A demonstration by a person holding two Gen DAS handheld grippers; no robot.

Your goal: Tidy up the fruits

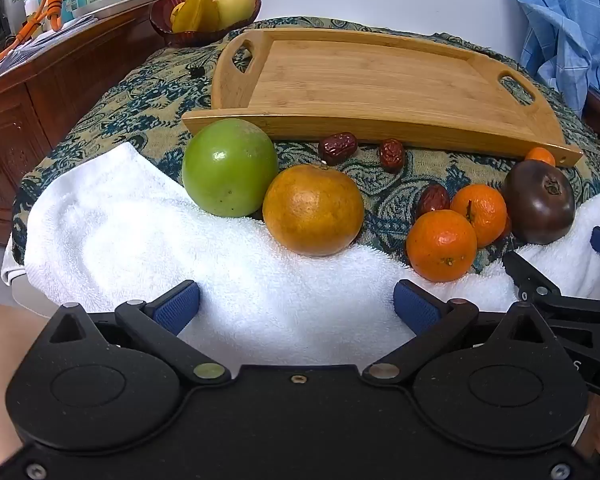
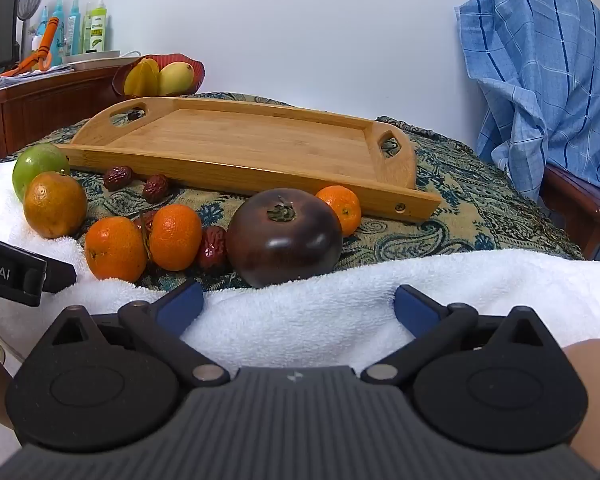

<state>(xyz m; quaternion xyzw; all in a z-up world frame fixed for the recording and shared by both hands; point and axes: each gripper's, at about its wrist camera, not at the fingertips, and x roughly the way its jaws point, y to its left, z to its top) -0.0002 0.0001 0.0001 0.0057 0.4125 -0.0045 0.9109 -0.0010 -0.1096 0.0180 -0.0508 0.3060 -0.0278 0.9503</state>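
An empty bamboo tray [image 1: 363, 80] [image 2: 240, 140] lies at the back of the patterned cloth. In front of it lie a green apple [image 1: 230, 168] [image 2: 38, 166], a large orange [image 1: 313, 210] [image 2: 54, 205], small mandarins [image 1: 441, 246] [image 2: 116, 249], a dark purple round fruit [image 1: 539, 201] [image 2: 284, 237] and red dates [image 1: 337, 148] [image 2: 118, 178]. My left gripper [image 1: 296, 308] is open and empty over the white towel, short of the orange. My right gripper [image 2: 298, 306] is open and empty, just short of the dark fruit.
A white towel [image 1: 140, 232] [image 2: 419, 288] covers the table's near edge. A red bowl [image 1: 204, 10] [image 2: 160, 72] with yellow fruit stands at the back left. A wooden cabinet [image 1: 40, 92] with bottles stands left. A blue cloth [image 2: 539, 72] hangs at the right.
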